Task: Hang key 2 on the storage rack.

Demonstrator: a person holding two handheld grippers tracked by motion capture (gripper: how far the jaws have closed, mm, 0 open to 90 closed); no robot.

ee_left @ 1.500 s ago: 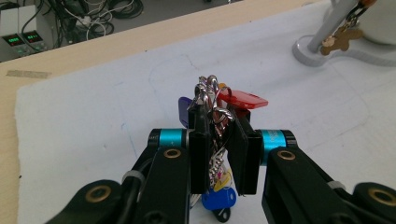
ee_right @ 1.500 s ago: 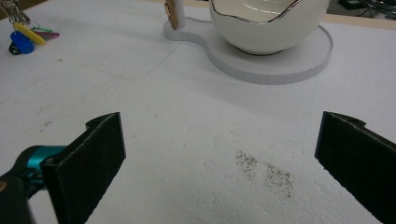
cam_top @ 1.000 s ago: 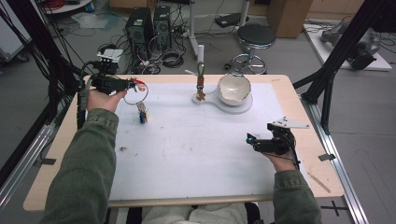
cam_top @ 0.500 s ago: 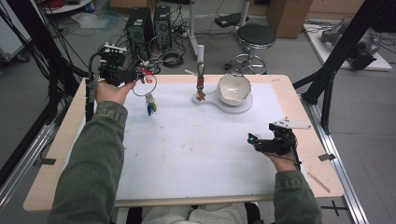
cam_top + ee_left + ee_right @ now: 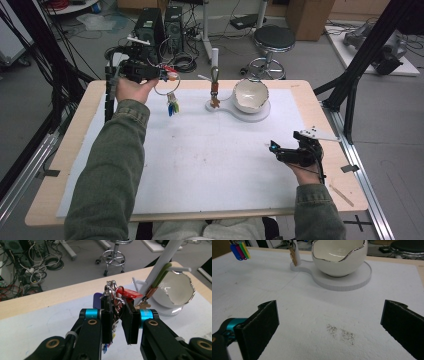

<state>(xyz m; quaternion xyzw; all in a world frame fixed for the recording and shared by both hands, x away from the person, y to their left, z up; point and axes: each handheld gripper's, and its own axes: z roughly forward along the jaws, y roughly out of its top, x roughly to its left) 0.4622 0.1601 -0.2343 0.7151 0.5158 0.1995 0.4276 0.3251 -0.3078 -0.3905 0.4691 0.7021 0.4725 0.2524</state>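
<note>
My left gripper is held above the table's far left corner, shut on a key ring. Colored tags dangle from the ring above the mat. In the left gripper view the jaws pinch the bunch of metal rings, and a red tag sticks out beyond them. A white post on a white base carries a hanging key, with a white bowl beside it. My right gripper rests open near the right edge, nothing between its jaws.
A white mat covers the wooden table. In the right gripper view the bowl and base lie ahead, and the tags hang at the far left. A stool and cables stand beyond the table.
My left hand has risen and moved toward the far edge and a little right, carrying the key ring; the tags now hang nearer the post. The right hand has stayed put.
</note>
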